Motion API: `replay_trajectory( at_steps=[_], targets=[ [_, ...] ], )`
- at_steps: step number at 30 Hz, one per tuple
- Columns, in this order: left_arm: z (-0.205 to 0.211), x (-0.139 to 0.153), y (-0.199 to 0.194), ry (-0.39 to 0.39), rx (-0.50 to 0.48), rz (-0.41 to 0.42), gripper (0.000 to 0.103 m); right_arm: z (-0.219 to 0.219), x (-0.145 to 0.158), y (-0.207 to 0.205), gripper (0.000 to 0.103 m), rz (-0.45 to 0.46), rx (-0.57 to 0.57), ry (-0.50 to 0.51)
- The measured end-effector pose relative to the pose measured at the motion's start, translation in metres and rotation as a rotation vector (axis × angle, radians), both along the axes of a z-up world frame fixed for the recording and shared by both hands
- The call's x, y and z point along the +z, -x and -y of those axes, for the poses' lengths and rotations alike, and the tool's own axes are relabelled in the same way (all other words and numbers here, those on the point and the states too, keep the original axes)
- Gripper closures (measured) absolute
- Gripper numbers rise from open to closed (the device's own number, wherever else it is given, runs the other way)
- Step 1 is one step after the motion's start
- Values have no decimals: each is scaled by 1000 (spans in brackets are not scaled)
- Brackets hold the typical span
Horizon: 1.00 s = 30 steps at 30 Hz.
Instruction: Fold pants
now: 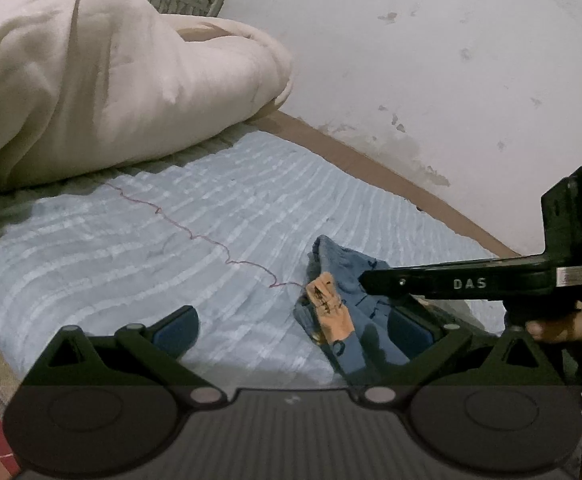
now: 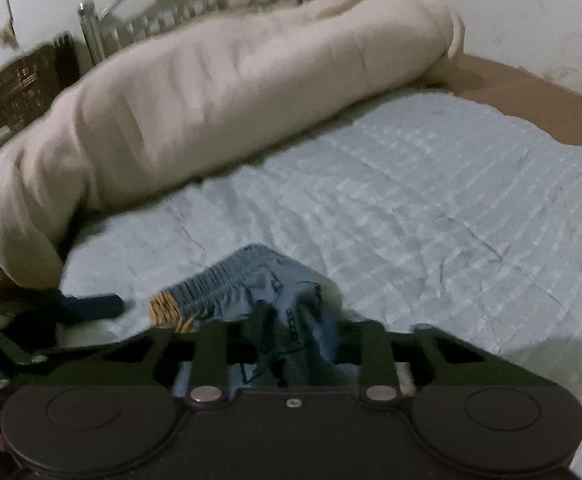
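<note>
Small blue pants [image 2: 251, 284], bunched on the bed

An elastic gathered waistband and an orange patch are seen; the cloth is crumpled, not laid flat, on the pale blue cover.
</note>
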<state>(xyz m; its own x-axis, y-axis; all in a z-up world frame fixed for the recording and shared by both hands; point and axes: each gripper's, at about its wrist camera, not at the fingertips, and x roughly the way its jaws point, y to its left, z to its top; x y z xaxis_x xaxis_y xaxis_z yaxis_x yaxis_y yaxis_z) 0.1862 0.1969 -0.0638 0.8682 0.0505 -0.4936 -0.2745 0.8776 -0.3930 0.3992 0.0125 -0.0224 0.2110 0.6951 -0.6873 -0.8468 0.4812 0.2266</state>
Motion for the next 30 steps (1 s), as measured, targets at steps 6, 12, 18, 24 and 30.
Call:
replay_trajectory(
  at_steps=[6,12,18,24,30],
  targets=[
    [1,1,-12,34,-37,26,11,10,-8,-10,94,-15,-40,-26],
    [-5,-11,-35,171,-76,-1,29,14,-20,-19,91,-67,-63,-49],
    [-18,-24,-47,274,-54,-30,66,19,-25,-27,90,-119,-88,-79],
    [-18,-26,-47,275,-53,-23,85,20,-14,-20,70,-78,-115,-63],
    [-13,-15,-42,234,-22,-25,86,47,7,-12,48,-13,-143,-60]
  ],
)
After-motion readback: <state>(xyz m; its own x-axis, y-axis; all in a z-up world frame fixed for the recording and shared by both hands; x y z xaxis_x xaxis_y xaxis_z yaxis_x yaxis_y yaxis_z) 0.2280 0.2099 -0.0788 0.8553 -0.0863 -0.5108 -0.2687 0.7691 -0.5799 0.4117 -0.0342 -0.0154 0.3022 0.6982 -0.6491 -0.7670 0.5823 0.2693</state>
